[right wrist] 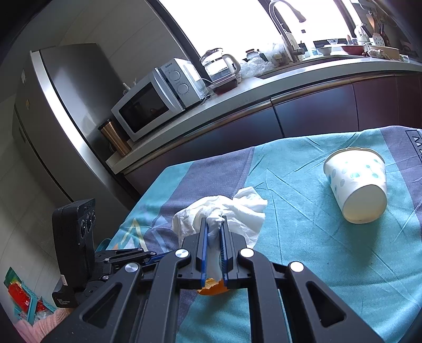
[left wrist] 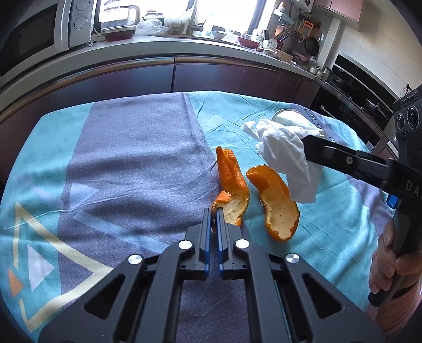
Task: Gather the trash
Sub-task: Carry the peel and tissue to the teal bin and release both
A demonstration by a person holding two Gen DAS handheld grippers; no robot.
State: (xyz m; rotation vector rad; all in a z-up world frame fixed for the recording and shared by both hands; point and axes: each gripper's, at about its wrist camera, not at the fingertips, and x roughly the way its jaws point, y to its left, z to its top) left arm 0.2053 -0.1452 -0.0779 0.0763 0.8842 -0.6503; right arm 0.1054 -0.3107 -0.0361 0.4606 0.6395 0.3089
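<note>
Two orange peels lie on the teal and purple tablecloth (left wrist: 118, 158). My left gripper (left wrist: 214, 211) is shut on the near edge of the left peel (left wrist: 233, 182). The right peel (left wrist: 277, 200) lies beside it, free. My right gripper (right wrist: 213, 220) is shut on a crumpled white tissue (right wrist: 237, 208) and holds it just above the cloth; in the left wrist view the tissue (left wrist: 284, 153) hangs over the right peel. A white paper cup with teal dots (right wrist: 356, 184) lies on its side at the far right.
A kitchen counter (left wrist: 158, 44) with a microwave (right wrist: 158, 97), a glass kettle (right wrist: 221, 66) and a sink tap (right wrist: 284, 23) runs behind the table. A steel fridge (right wrist: 52, 118) stands at the left. A piece of orange peel (right wrist: 213, 286) shows under my right gripper.
</note>
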